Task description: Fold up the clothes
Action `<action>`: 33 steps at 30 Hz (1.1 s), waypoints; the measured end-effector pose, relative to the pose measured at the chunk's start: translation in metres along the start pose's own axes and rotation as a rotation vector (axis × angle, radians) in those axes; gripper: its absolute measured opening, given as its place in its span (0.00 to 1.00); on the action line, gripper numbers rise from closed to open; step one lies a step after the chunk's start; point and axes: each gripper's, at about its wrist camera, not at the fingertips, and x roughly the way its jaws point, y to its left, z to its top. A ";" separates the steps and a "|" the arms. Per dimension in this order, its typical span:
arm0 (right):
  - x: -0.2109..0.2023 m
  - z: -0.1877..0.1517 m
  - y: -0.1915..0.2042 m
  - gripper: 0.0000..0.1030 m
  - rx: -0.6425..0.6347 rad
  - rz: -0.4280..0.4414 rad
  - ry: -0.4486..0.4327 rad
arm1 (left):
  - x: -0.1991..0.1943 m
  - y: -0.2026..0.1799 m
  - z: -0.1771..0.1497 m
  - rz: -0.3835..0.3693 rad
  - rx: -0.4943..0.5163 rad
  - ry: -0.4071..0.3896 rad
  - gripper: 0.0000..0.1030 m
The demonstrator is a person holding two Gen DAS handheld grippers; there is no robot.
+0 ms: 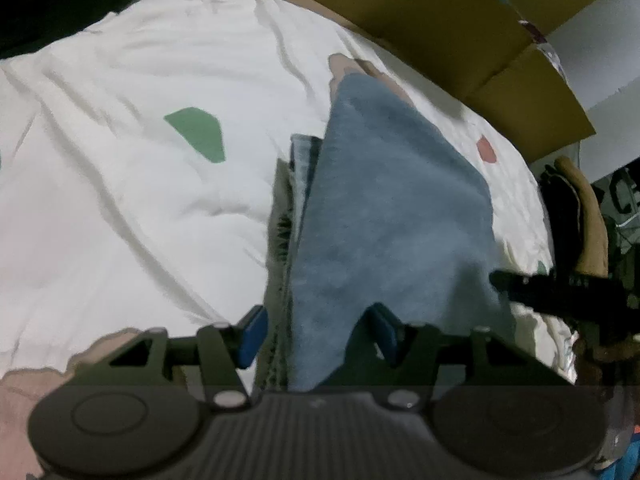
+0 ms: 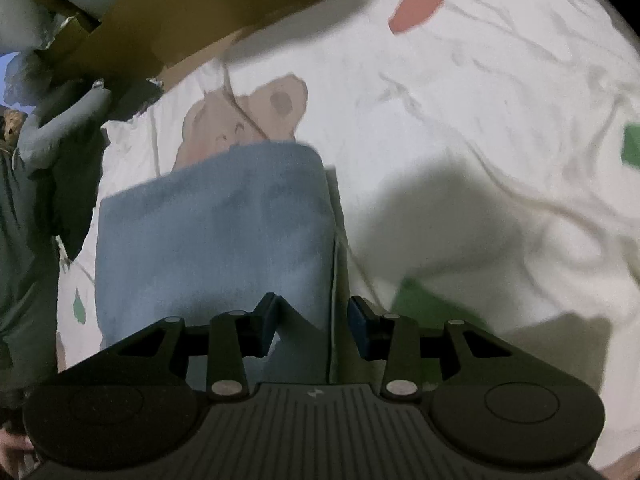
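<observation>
We see a bed covered by a white quilt (image 1: 140,200) printed with a green patch (image 1: 198,136), a red patch (image 2: 416,8) and a brown bear (image 2: 248,120). A folded blue cloth (image 2: 216,232) lies on it, its far edge over the bear, with grey-green fabric (image 1: 280,240) under its left side.
</observation>
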 end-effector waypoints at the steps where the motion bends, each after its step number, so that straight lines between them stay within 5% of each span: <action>1: -0.001 -0.004 -0.001 0.42 0.006 0.005 0.006 | 0.001 -0.001 0.001 -0.004 -0.003 0.000 0.59; 26: 0.019 -0.017 0.006 0.52 0.020 0.060 0.031 | 0.020 -0.007 0.016 -0.035 0.009 0.039 0.62; 33: 0.005 -0.024 0.016 0.32 -0.023 0.062 -0.028 | 0.018 -0.007 0.017 -0.036 0.008 0.040 0.61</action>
